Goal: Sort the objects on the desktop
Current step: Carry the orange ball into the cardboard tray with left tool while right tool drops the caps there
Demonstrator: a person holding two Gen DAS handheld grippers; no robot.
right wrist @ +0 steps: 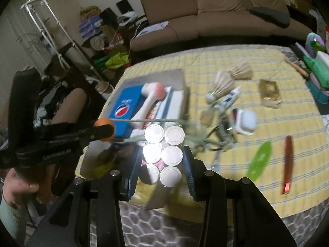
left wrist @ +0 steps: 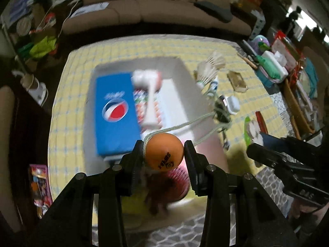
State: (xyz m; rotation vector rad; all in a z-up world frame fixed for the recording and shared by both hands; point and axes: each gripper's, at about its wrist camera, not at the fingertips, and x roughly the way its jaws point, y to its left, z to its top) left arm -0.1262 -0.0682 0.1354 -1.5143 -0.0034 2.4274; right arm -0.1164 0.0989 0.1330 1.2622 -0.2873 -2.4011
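Pinching an orange ball [left wrist: 164, 152] w/ black "SUPER-K" print, left gripper [left wrist: 163, 154] holds it above the white bin's [left wrist: 185, 78] near end; a pale green cord [left wrist: 185, 124] runs from the ball to a tangle by the white charger case [left wrist: 232, 104]. Right gripper [right wrist: 162, 165] is clamped on a clear pack of six silver-lidded cups [right wrist: 164, 154]. Bin holds a blue Pepsi box [left wrist: 115, 115] & white massager [left wrist: 149, 96]. Shuttlecocks [right wrist: 223, 86] lie on yellow checked cloth [right wrist: 287, 119].

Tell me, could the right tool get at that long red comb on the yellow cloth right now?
Probably not yet. The right tool is already shut on a clear pack of white-lidded little bottles, so it has no free grip. Otherwise the long red comb lies uncovered on the yellow checked cloth.
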